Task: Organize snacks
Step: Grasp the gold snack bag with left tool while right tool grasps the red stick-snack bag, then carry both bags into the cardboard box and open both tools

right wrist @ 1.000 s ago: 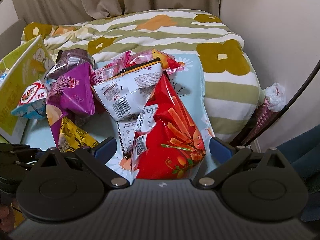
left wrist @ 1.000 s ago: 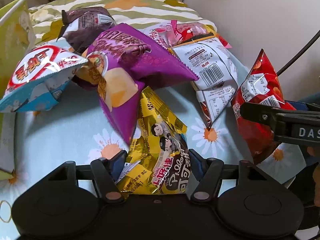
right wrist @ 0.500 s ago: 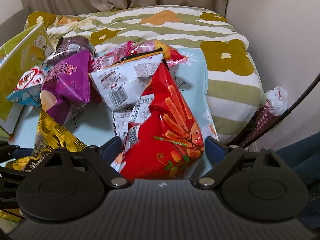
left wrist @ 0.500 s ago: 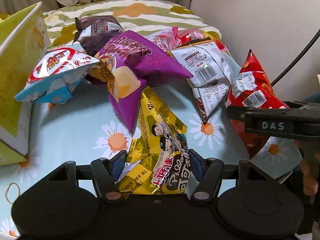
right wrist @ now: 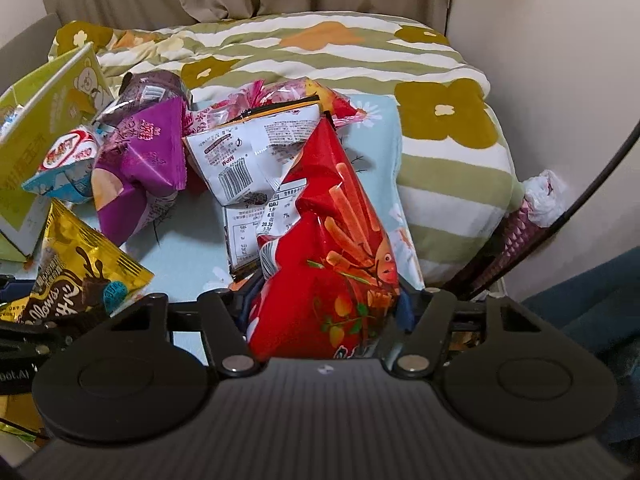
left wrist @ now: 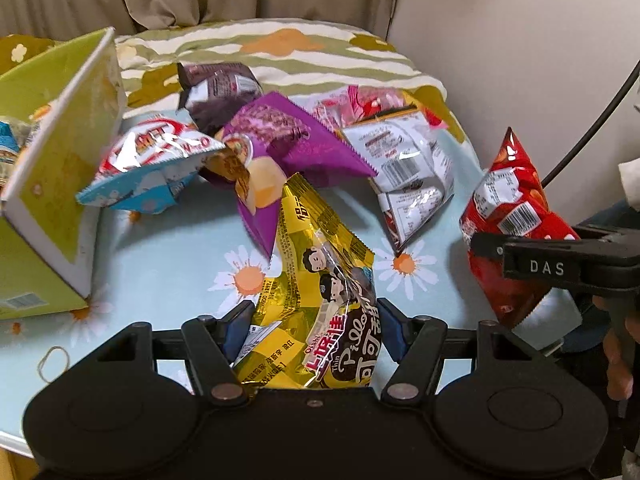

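Observation:
My left gripper [left wrist: 314,320] is shut on a yellow and brown snack bag [left wrist: 320,264], held up over the light blue daisy-print cloth [left wrist: 168,264]. The same yellow bag [right wrist: 80,268] shows at the lower left of the right wrist view. My right gripper [right wrist: 326,306] is closing its jaws on a red snack bag [right wrist: 332,240] printed with orange sticks, and the blue pads press its lower sides. In the left wrist view that red bag [left wrist: 508,216] stands at the right, with one black finger [left wrist: 496,246] across it.
A green carton [left wrist: 52,184] stands at the left. Behind lie a purple bag [left wrist: 296,140], a white bag [left wrist: 408,160], a blue and white bag [left wrist: 148,164], a dark brown bag [left wrist: 216,88] and a pink bag [left wrist: 360,104]. A rubber band [left wrist: 52,360] lies front left. A wall and a cable [left wrist: 588,128] close the right side.
The right jaws have closed in from wide apart onto the red bag. The left gripper has risen and drawn back with the yellow bag, so more cloth and the carton show.

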Demonstrator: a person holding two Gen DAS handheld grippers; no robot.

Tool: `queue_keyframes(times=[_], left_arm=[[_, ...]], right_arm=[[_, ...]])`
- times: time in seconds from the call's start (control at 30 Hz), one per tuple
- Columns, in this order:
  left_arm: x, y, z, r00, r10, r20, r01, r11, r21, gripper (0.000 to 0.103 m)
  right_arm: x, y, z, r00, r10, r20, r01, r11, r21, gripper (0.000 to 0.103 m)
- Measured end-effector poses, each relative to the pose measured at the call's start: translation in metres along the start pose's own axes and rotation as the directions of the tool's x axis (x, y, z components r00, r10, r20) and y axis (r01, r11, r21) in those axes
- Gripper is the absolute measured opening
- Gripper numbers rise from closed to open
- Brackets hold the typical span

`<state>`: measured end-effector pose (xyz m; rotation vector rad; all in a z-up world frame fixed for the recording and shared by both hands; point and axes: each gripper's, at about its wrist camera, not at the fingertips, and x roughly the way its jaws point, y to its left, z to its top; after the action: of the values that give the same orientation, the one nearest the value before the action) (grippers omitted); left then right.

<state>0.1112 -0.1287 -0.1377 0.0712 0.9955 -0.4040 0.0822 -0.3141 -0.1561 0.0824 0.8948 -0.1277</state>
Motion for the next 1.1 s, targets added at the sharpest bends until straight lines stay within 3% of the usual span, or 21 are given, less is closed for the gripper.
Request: queue_keyframes(times=[0.27,0.5,0.8,1.1], left_arm=[[-0.046,0.009,0.005,0.997,0.029,0.074,-0.028,0.999,-0.024,0.069],[-0.094,0.045,0.019,0.982,0.098,0.163,-0.087,0.994,-0.070,0.069],[-0.140,0.130,0.045,0.949,0.195,0.248,-0.162,0.976,-0.145,0.069],[-0.163,0.225,0.079,0.928,0.228,0.294,-0.185,0.969,-0.166,0.070]], right_arm=[[-0.041,0.011,0.009,0.999,0.025,0.042,-0.026,1.000,0.005,0.075],[-0.075,0.046,0.038,0.988,0.103,0.118,-0.102,0.995,-0.020,0.075],[-0.099,0.133,0.089,0.949,0.230,0.217,-0.217,0.973,-0.085,0.075],[-0.089,0.239,0.137,0.922,0.297,0.248,-0.278,0.954,-0.112,0.075]])
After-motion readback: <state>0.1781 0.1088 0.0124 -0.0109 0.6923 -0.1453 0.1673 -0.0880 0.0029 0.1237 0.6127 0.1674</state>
